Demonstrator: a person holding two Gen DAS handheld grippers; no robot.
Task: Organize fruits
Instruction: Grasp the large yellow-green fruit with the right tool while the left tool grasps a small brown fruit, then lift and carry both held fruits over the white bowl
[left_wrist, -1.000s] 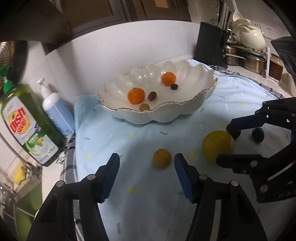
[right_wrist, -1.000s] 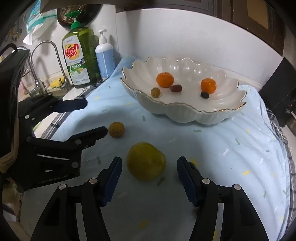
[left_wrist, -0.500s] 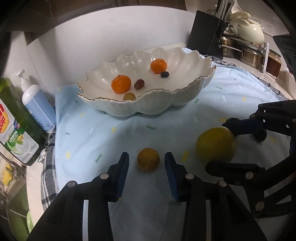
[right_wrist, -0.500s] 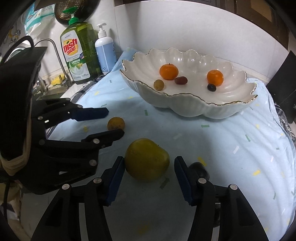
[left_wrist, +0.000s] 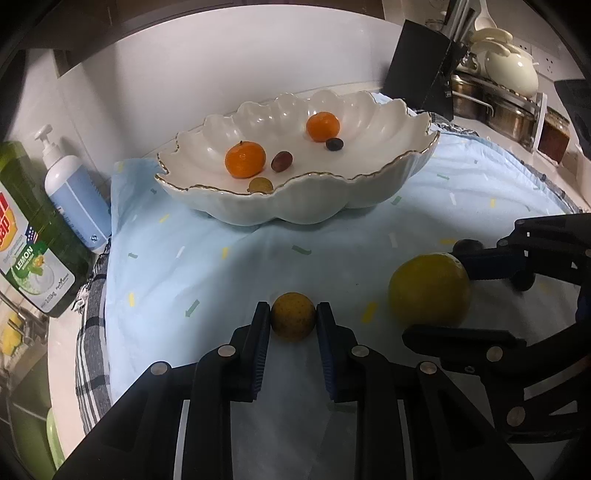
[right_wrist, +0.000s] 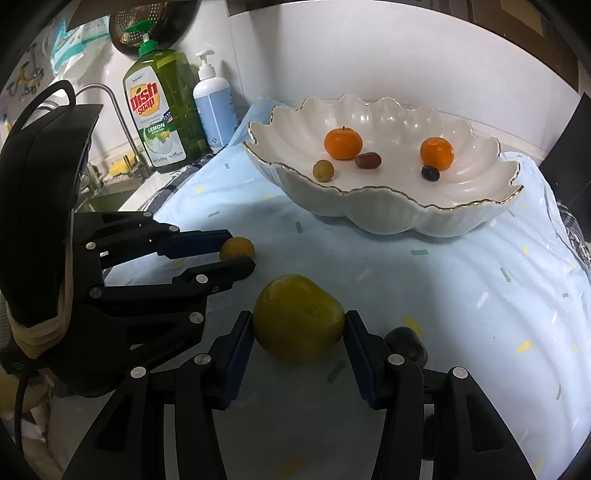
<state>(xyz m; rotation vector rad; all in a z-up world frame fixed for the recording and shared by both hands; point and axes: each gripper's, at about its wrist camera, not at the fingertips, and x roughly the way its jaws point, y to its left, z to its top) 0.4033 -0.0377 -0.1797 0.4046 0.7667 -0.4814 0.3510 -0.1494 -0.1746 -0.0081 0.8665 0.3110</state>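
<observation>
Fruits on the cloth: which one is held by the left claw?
The small yellow-brown fruit, pinched in the left claw. The big yellow fruit sits in the right claw; the dark fruit lies free.

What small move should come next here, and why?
Probably lift both fruits straight up. The left gripper is shut on the small yellow-brown fruit and the right gripper on the large yellow fruit, both resting on the blue cloth short of the white bowl.

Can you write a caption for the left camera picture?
Left tongs squeeze a small yellow fruit near the white bowl.
</observation>
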